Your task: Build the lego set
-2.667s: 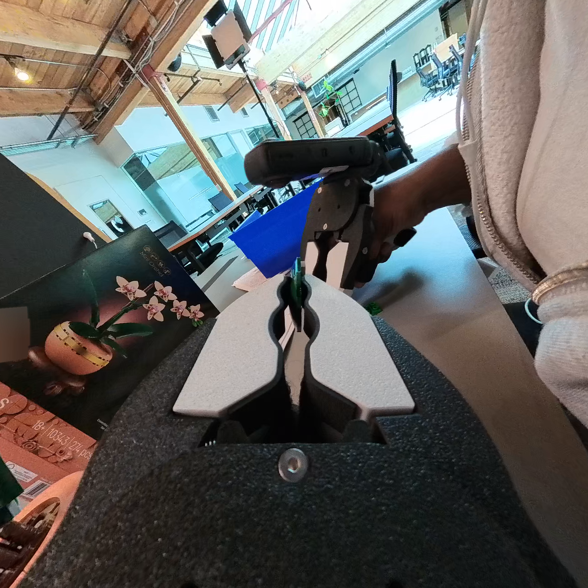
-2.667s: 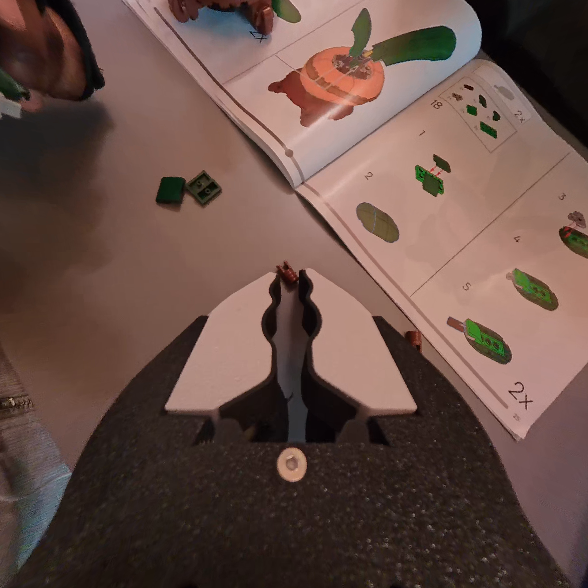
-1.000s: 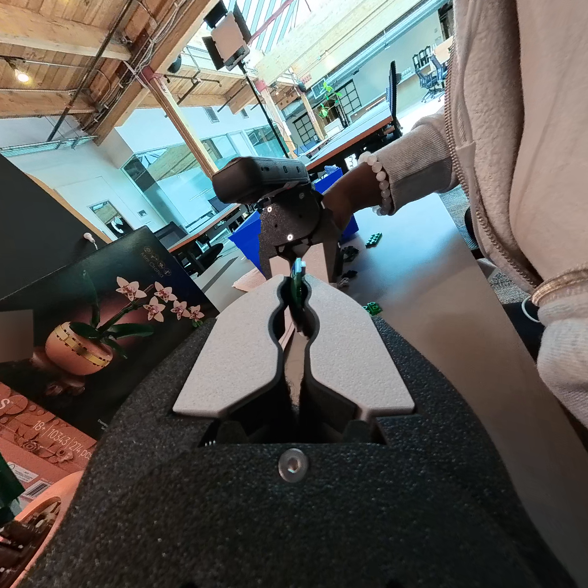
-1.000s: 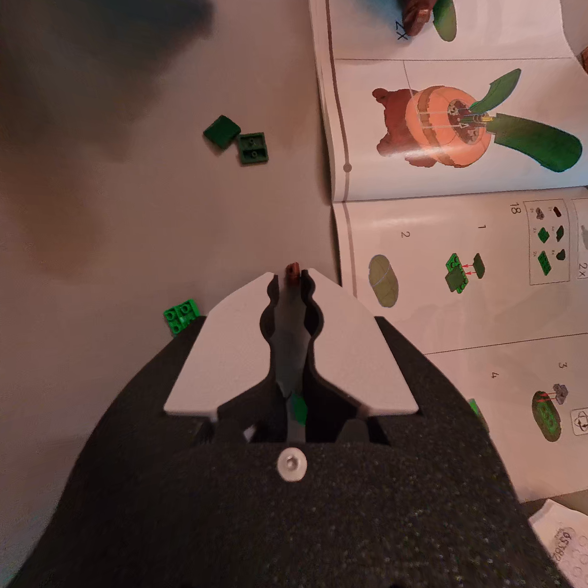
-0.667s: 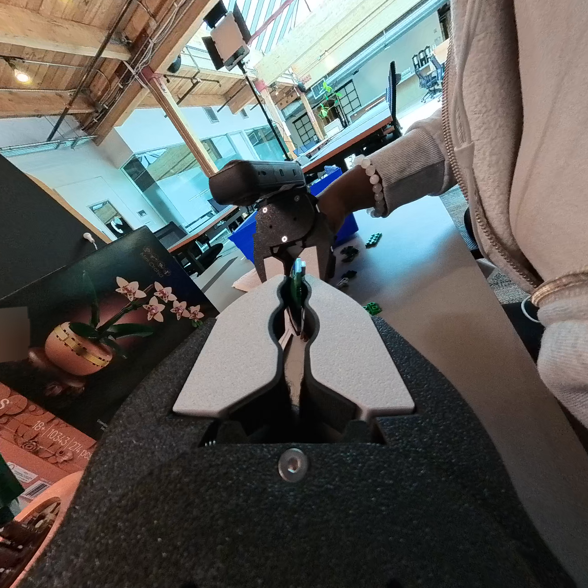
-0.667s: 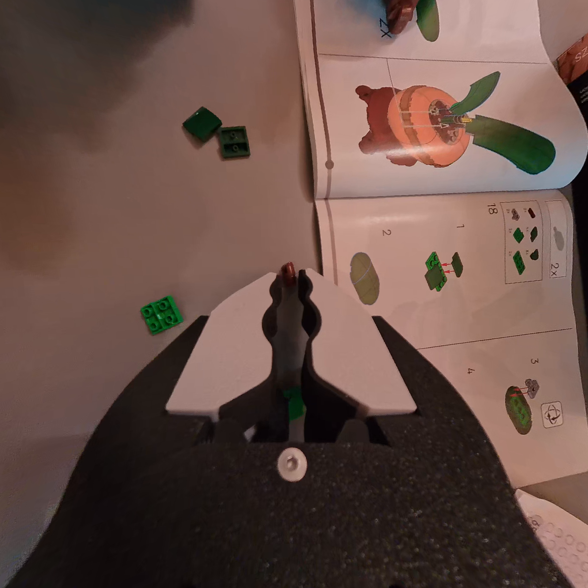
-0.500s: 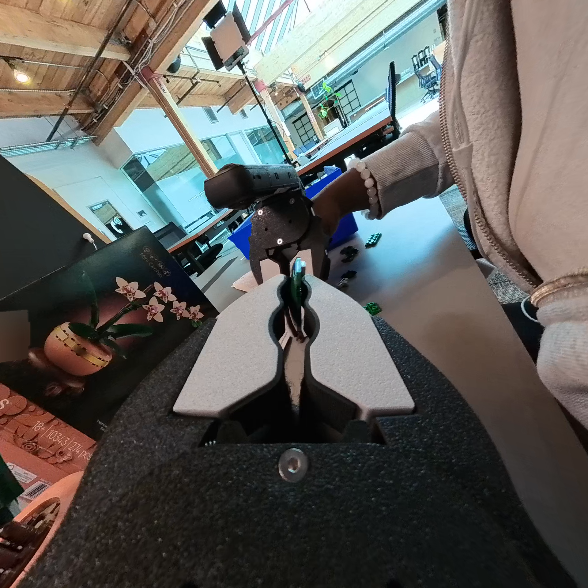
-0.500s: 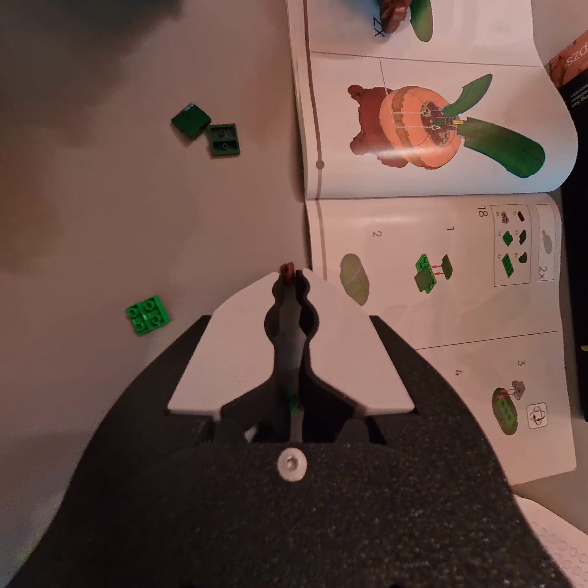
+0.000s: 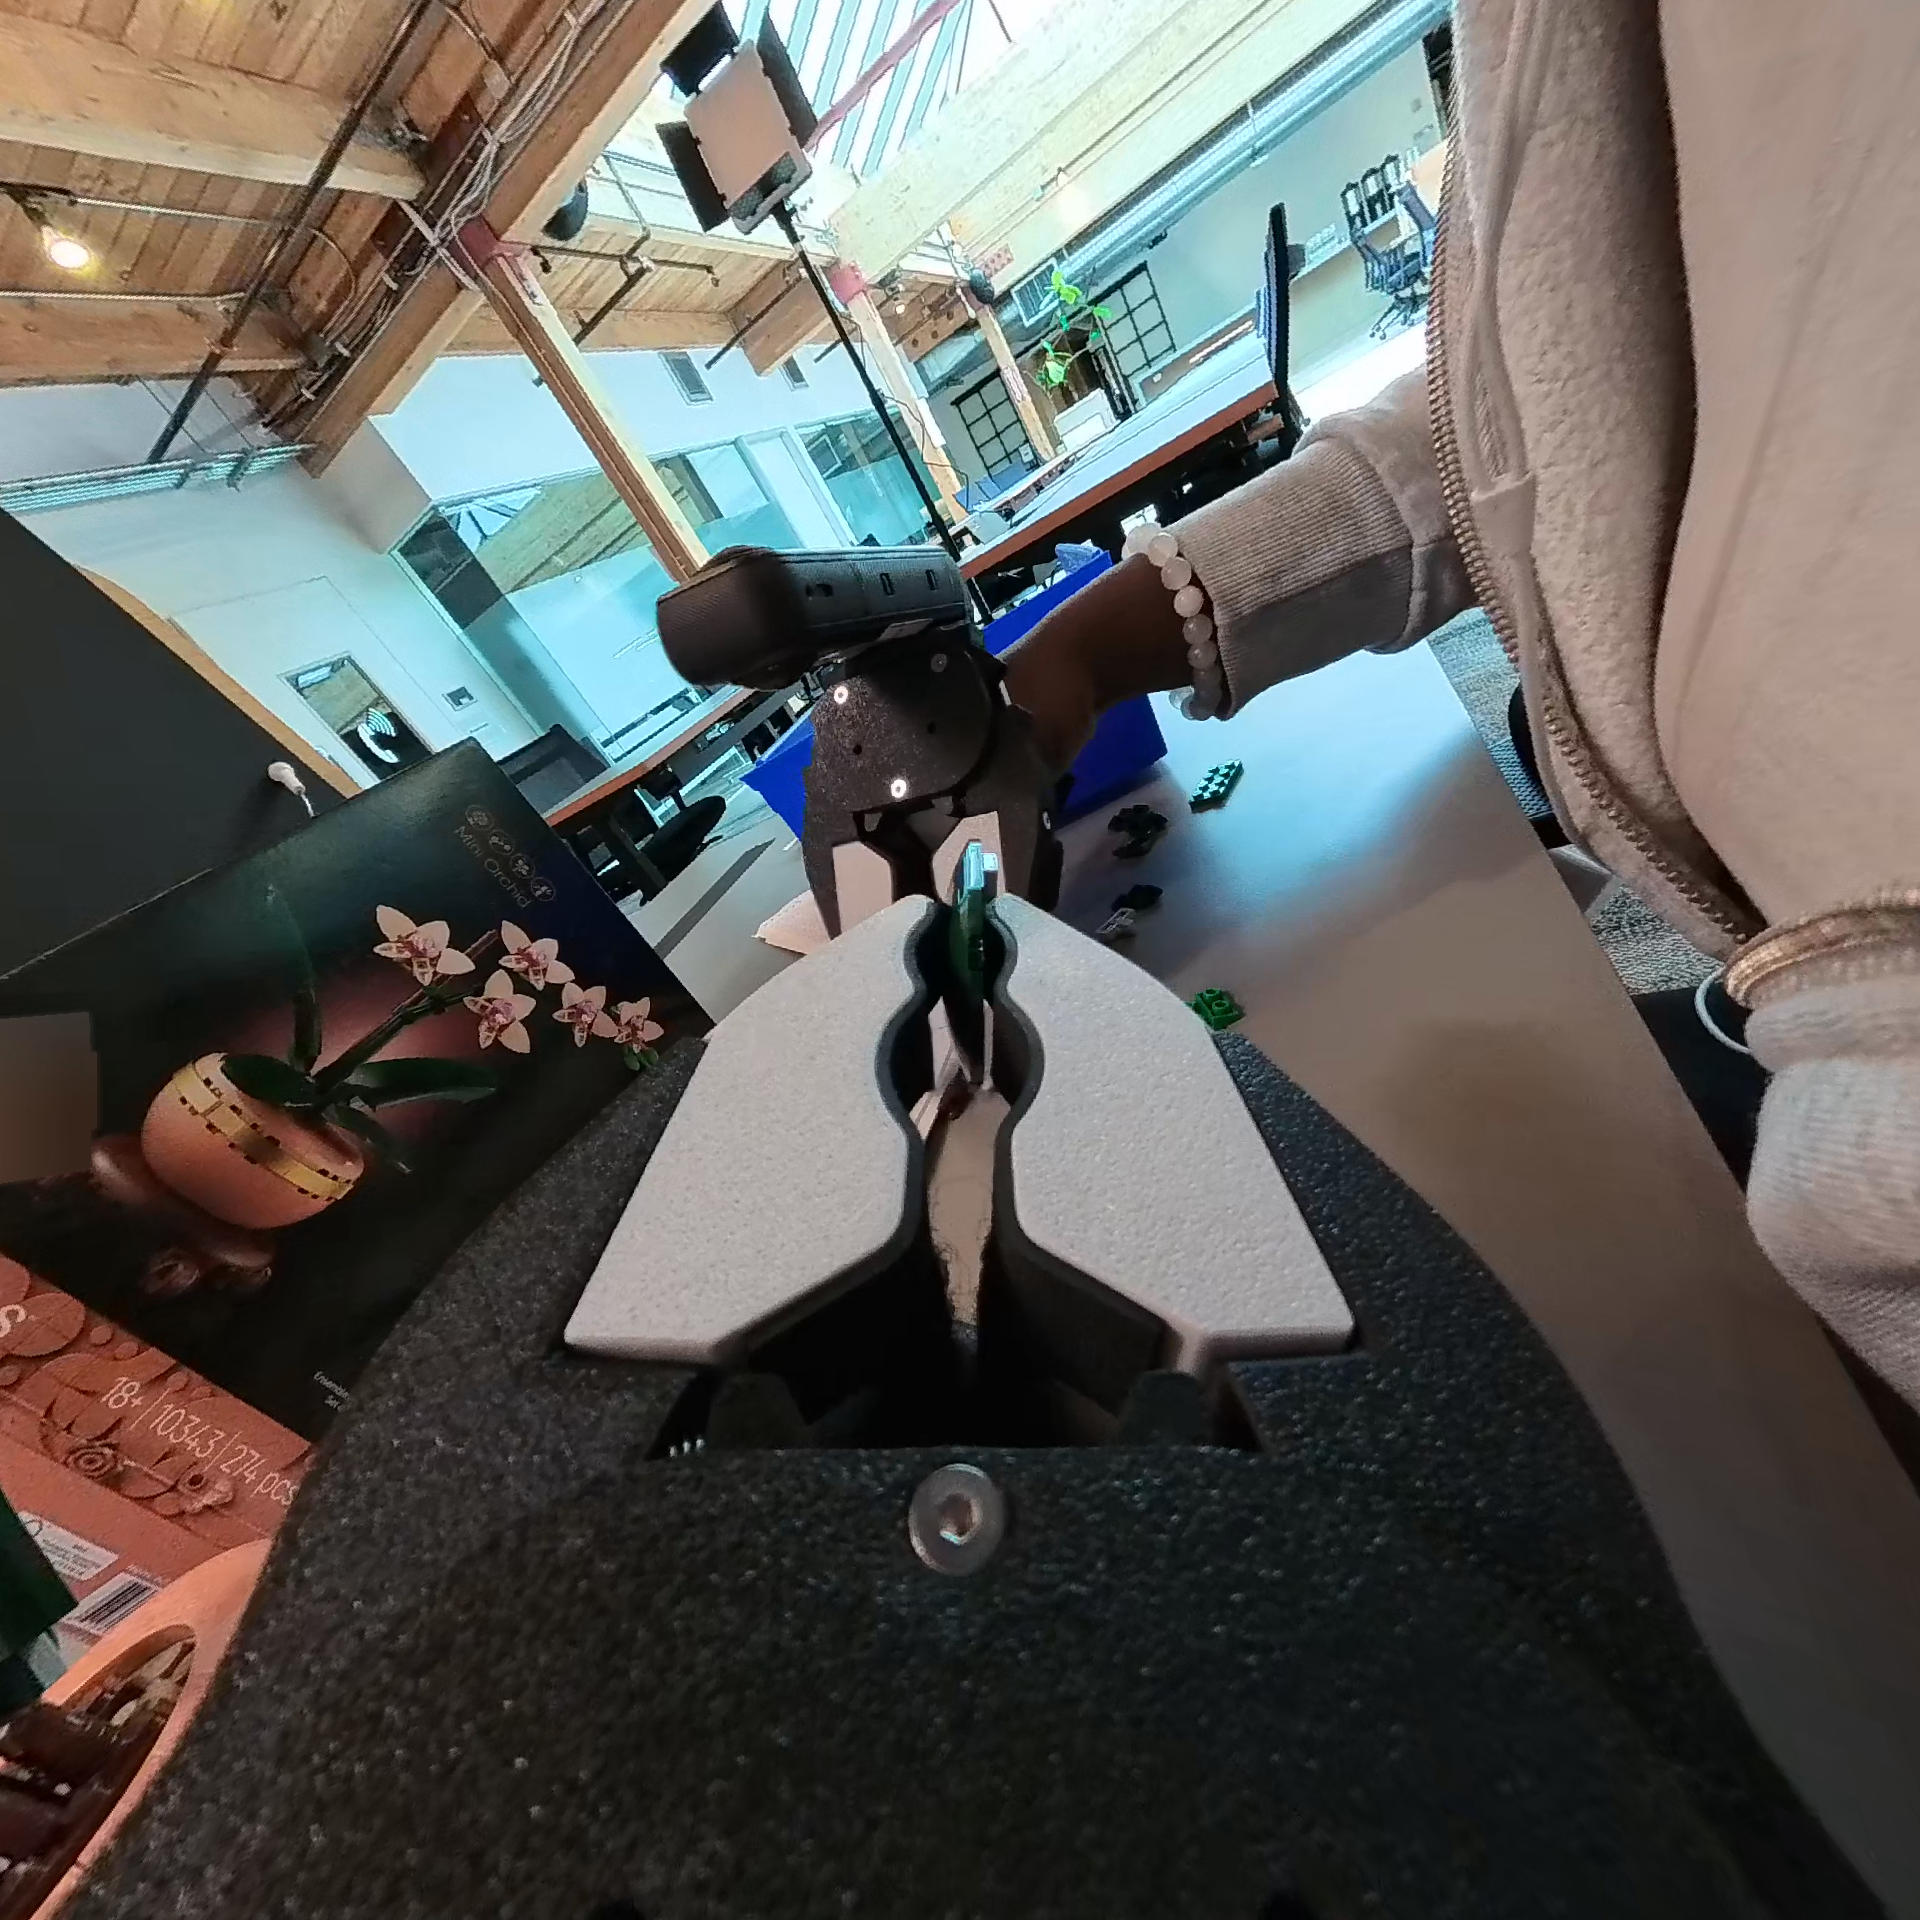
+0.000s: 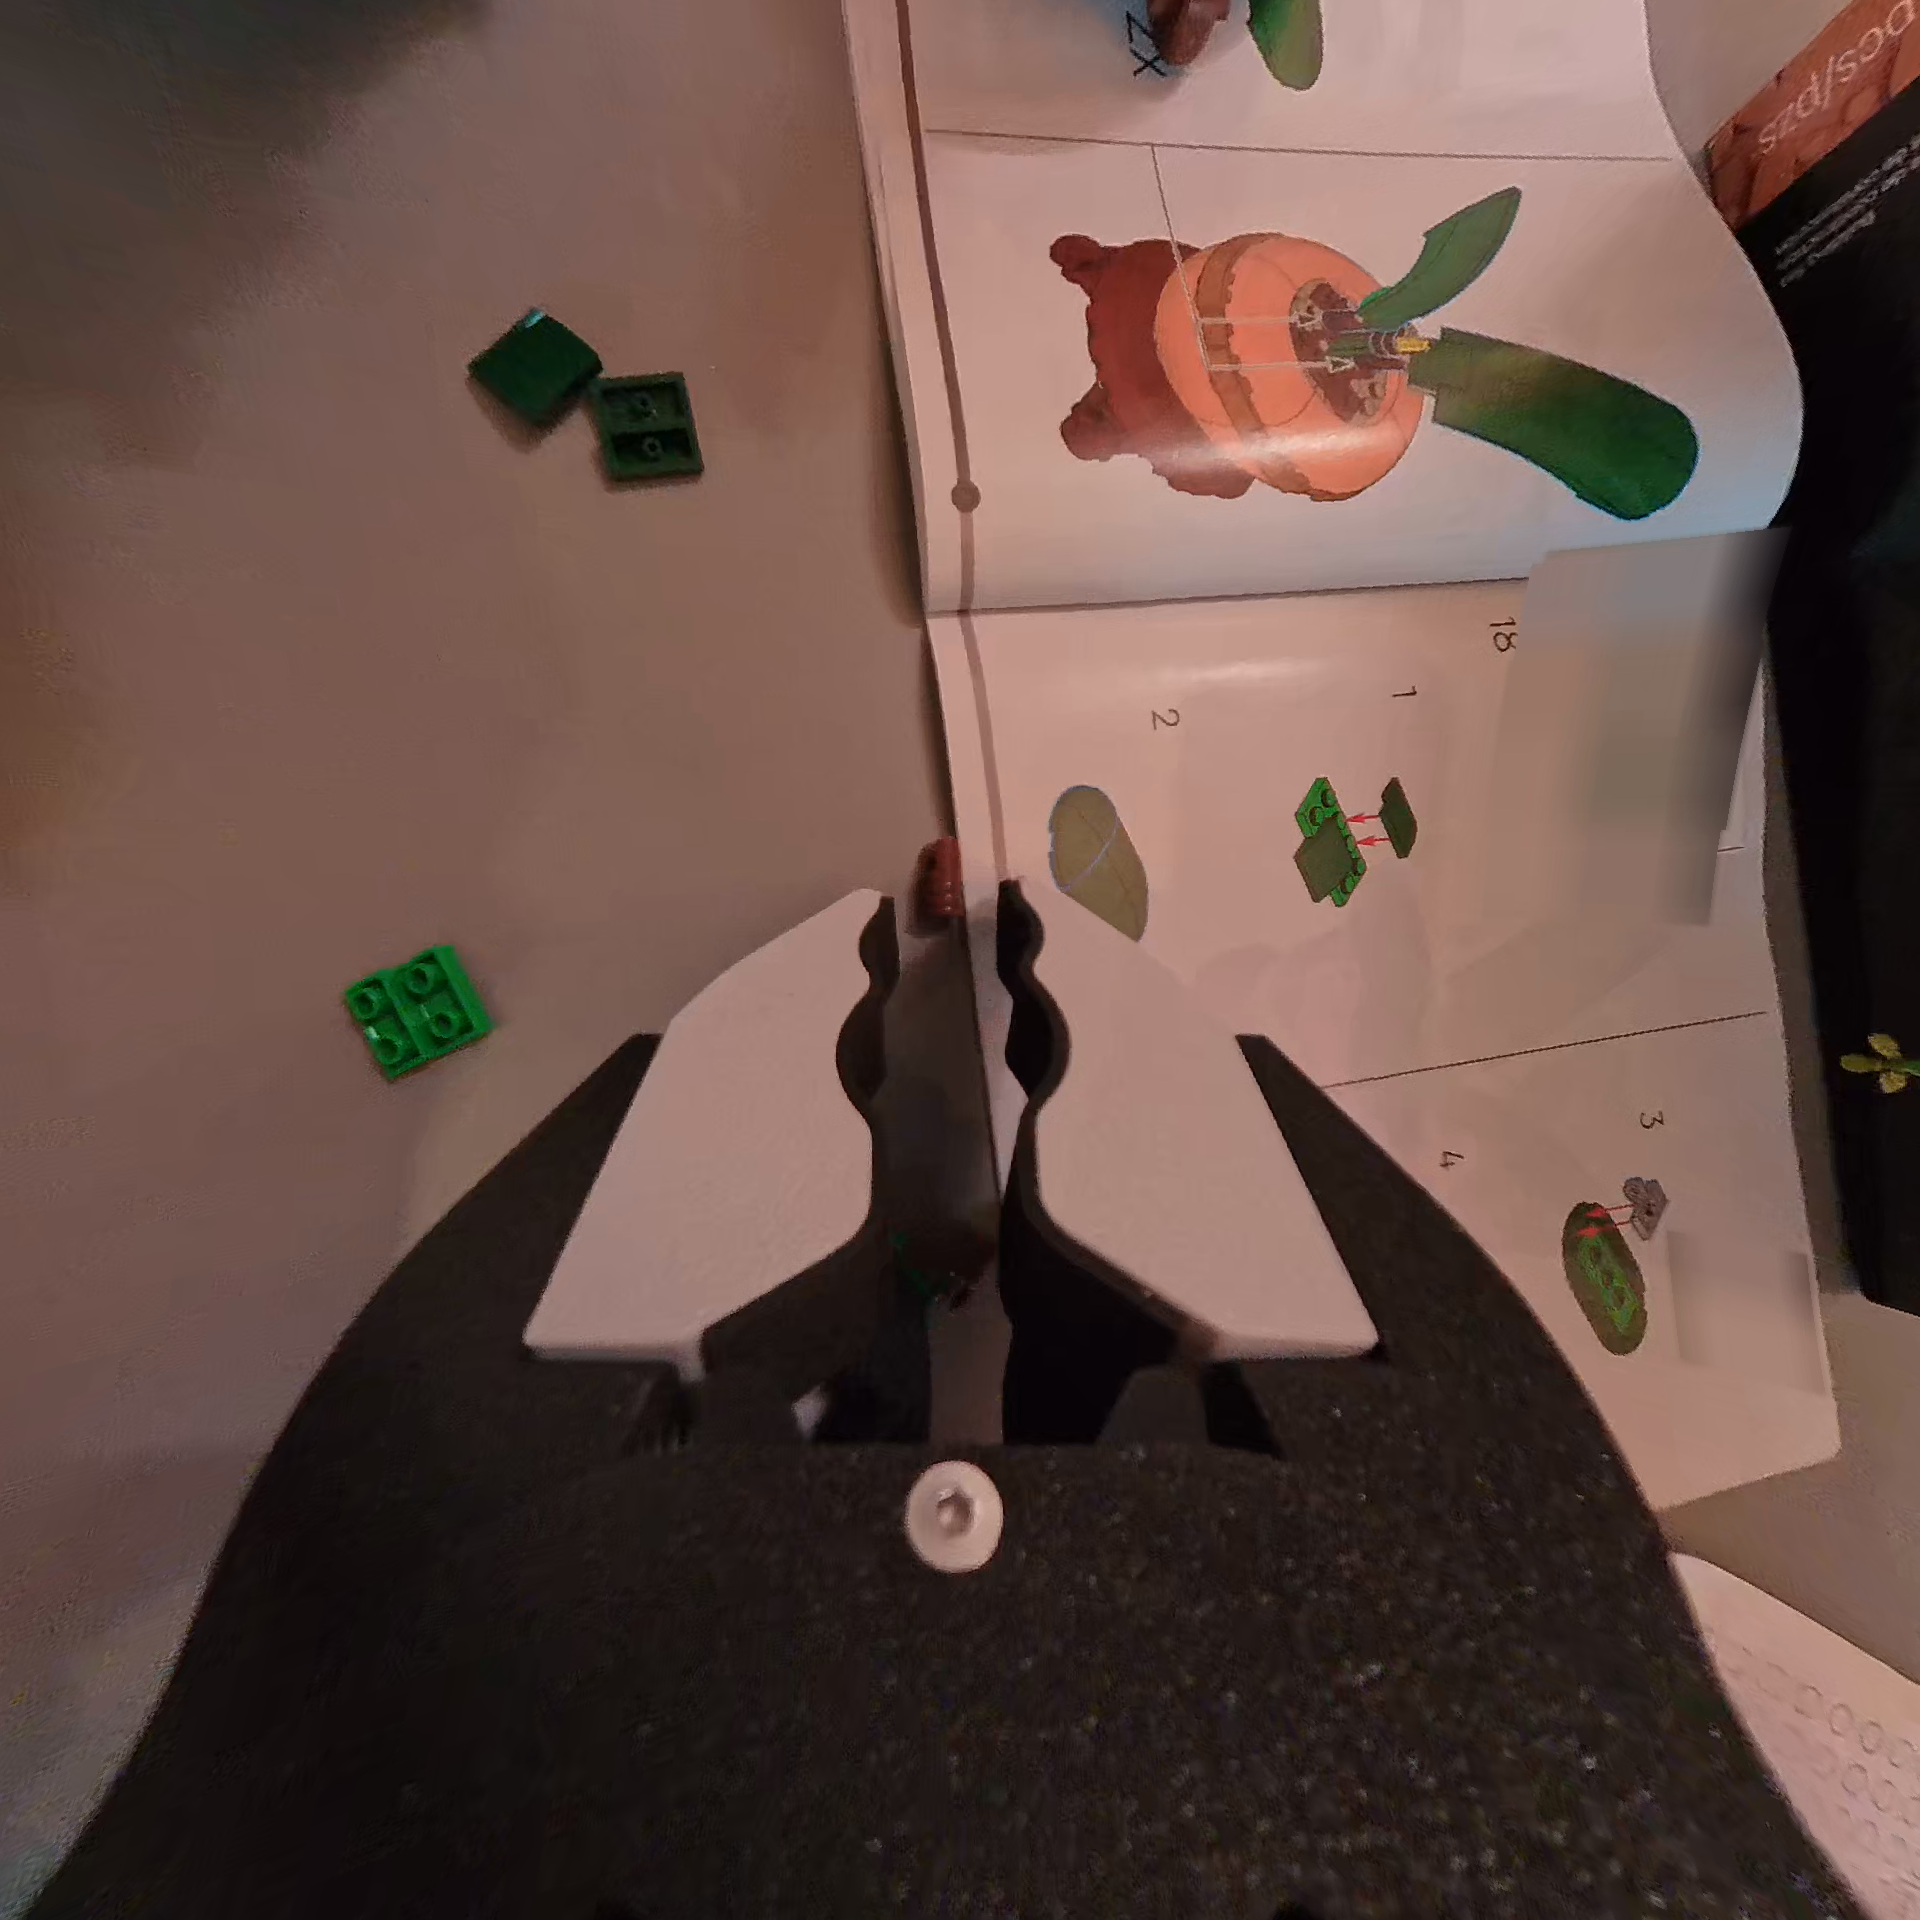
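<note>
My left gripper (image 9: 971, 920) is shut on a thin green piece (image 9: 971, 904) that stands upright between its tips. Beyond it hangs my right gripper (image 9: 914, 831), pointing down at the table. In the right wrist view the right gripper (image 10: 945, 899) has its jaws slightly parted. A small brown piece (image 10: 940, 878) sits against the left fingertip, at the edge of the open instruction booklet (image 10: 1351, 727). The gap is wider than the piece. A bright green 2x2 plate (image 10: 419, 1008) and two dark green pieces (image 10: 535, 369) (image 10: 646, 426) lie on the table to the left.
The lego box (image 9: 343, 987) stands at the left and shows at the right edge of the right wrist view (image 10: 1849, 727). A blue bin (image 9: 1117, 743) and dark loose pieces (image 9: 1216, 784) lie behind. A person's torso and sleeve (image 9: 1714, 520) fill the right. There is about 15 cm between the tips of the two grippers. My right gripper's tips are some 8 cm from the bright green 2x2 plate (image 10: 419, 1008).
The right gripper's jaws have parted from the brown piece they pinched before. The left gripper holds still with its green piece.
</note>
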Motion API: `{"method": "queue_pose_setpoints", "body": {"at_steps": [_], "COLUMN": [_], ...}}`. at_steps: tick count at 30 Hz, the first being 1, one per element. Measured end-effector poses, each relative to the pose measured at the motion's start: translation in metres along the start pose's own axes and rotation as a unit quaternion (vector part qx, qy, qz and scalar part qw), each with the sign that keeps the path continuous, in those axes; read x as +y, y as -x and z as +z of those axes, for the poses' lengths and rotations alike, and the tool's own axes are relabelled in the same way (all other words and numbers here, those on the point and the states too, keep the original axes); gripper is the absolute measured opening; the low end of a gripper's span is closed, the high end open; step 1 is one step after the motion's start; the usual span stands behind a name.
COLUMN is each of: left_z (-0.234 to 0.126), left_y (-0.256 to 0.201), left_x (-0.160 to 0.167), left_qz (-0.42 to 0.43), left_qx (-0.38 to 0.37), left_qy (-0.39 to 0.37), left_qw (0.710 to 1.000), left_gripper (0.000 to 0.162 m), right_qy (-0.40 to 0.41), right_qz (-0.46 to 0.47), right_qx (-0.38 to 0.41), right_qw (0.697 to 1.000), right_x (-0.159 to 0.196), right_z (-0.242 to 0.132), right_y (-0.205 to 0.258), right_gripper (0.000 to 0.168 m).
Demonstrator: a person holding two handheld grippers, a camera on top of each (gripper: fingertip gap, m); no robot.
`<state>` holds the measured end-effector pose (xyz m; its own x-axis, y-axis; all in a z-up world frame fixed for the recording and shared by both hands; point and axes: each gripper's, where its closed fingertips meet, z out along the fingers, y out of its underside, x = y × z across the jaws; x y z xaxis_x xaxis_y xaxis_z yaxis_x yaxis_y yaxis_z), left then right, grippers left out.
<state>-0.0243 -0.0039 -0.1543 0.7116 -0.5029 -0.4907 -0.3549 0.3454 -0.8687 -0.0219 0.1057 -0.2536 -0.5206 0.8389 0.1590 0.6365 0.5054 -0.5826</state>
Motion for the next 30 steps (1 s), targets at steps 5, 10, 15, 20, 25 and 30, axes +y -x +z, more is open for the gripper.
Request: {"method": "queue_pose_setpoints", "body": {"at_steps": [5,10,15,20,25,30], "left_z": [0.0,0.0,0.0,0.0,-0.001,-0.001], "left_y": [0.0,0.0,0.0,0.0,0.0,0.001], "left_x": [0.0,0.0,0.0,0.0,0.0,0.001], "left_qz": [0.0,0.0,0.001,0.001,0.001,0.001], "left_qx": [-0.001,-0.001,-0.002,-0.002,-0.003,-0.005], "left_qy": [0.0,0.0,0.0,0.001,0.001,0.003], "left_qw": [1.0,1.0,1.0,1.0,1.0,1.0], "left_gripper": [0.005,0.005,0.005,0.005,0.005,0.005], "right_qy": [-0.004,-0.019,-0.015,-0.006,-0.008,-0.008], "right_qz": [-0.012,-0.046,-0.037,-0.036,-0.036,-0.021], "right_qx": [0.019,0.016,0.011,0.004,-0.005,-0.012], "right_qw": [1.0,0.999,0.999,0.999,0.999,1.0], "right_x": [-0.001,-0.007,-0.005,-0.003,-0.003,-0.003], "right_z": [-0.004,-0.005,-0.001,0.001,0.002,0.002], "right_y": [-0.004,0.005,0.004,0.003,0.004,0.005], "right_gripper": [0.016,0.007,0.006,0.007,0.007,0.007]}}
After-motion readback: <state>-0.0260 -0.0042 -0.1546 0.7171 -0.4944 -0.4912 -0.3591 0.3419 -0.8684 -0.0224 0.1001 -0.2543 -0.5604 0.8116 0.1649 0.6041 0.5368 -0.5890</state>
